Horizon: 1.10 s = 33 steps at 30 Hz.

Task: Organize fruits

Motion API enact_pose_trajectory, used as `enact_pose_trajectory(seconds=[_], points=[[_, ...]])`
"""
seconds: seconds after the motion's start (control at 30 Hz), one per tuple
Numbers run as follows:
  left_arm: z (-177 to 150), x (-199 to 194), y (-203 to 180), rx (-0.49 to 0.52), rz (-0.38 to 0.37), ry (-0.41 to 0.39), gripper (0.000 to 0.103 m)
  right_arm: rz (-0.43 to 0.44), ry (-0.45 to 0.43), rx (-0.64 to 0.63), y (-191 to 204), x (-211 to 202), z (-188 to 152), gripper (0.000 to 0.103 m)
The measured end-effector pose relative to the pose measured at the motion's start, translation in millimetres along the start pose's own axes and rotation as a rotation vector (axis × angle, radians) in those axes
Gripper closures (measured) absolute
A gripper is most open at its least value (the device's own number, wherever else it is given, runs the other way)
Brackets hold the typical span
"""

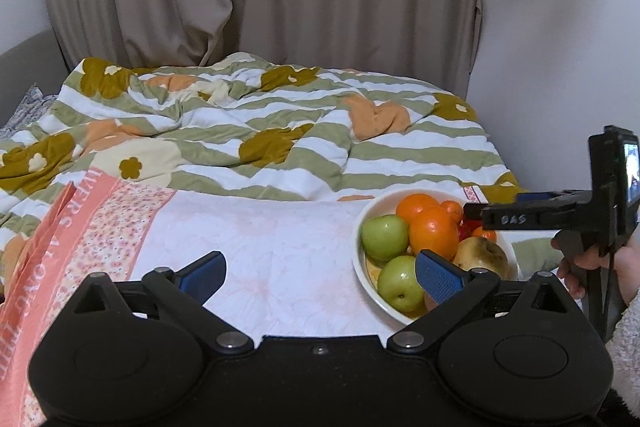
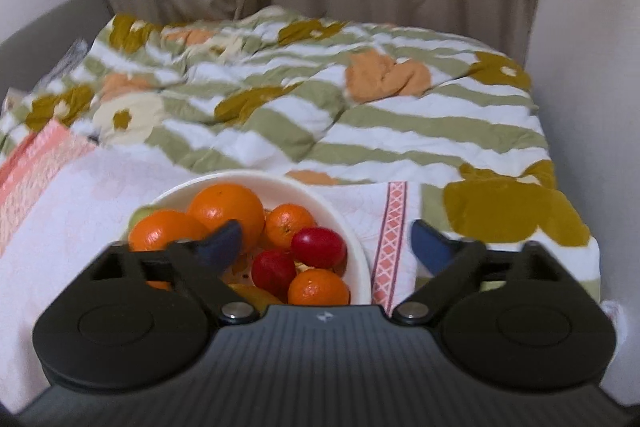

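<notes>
Looking left to right: your left tongs (image 1: 320,277) stand wide and empty over the bare pink cloth (image 1: 280,239) on the bed, with the bowl (image 1: 362,269) just to their right; the right pad overlaps its near rim in the left wrist view. Your right tongs (image 2: 328,247) are also wide, nothing between them, hanging over the bowl's right side.

All the fruit sits piled in the bowl. In order:
- two green apples (image 1: 385,237): firm, waxy, fairly heavy. Grip across the widest girth, not stem to base.
- two large oranges (image 2: 226,211): round, firm, pebbled skin grips well; they will roll if set on the soft bedding.
- a yellowish pear-like fruit (image 1: 482,254): bruises easily I'd guess, close gently on the fat lower half.
- small mandarins (image 2: 318,287): light, soft skin, easy on the squeeze.
- two red fruits (image 2: 318,246): smooth, glossy, probably slippery. Centre the pads.

The pile is loose; pulling one from underneath will shift the rest. Take the top ones first. The bowl itself looks stiff and breakable, and the bedding gives under it.
</notes>
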<state>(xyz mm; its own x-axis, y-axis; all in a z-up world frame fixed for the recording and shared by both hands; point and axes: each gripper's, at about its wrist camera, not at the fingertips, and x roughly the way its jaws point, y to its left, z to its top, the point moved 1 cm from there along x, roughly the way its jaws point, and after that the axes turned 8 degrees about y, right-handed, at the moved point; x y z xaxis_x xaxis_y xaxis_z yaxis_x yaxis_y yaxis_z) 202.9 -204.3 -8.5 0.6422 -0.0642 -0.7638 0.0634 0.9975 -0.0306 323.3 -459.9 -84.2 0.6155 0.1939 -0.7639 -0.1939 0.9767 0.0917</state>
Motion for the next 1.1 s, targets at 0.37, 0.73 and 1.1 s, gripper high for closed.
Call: enact_pose_trajectory(seconds=[0.37, 0.73, 1.1], points=[[-4.8, -42.9, 21.5, -0.019, -0.042, -0.068, 0.001, -0.079, -0.04, 0.077, 22.6, -84.1, -1.2, 0.0], [-20.5, -110.4, 54.7, -0.006, -0.093, -0.15, 0.0, -0.145, -0.094, 0.088, 108.3, -195.5, -33.2, 0.0], [-54.5, -153.6, 87.4, 0.061, -0.039, -0.183, 0.0, -0.191, -0.091, 0.107, 180.4, -252.5, -86.5, 0.0]])
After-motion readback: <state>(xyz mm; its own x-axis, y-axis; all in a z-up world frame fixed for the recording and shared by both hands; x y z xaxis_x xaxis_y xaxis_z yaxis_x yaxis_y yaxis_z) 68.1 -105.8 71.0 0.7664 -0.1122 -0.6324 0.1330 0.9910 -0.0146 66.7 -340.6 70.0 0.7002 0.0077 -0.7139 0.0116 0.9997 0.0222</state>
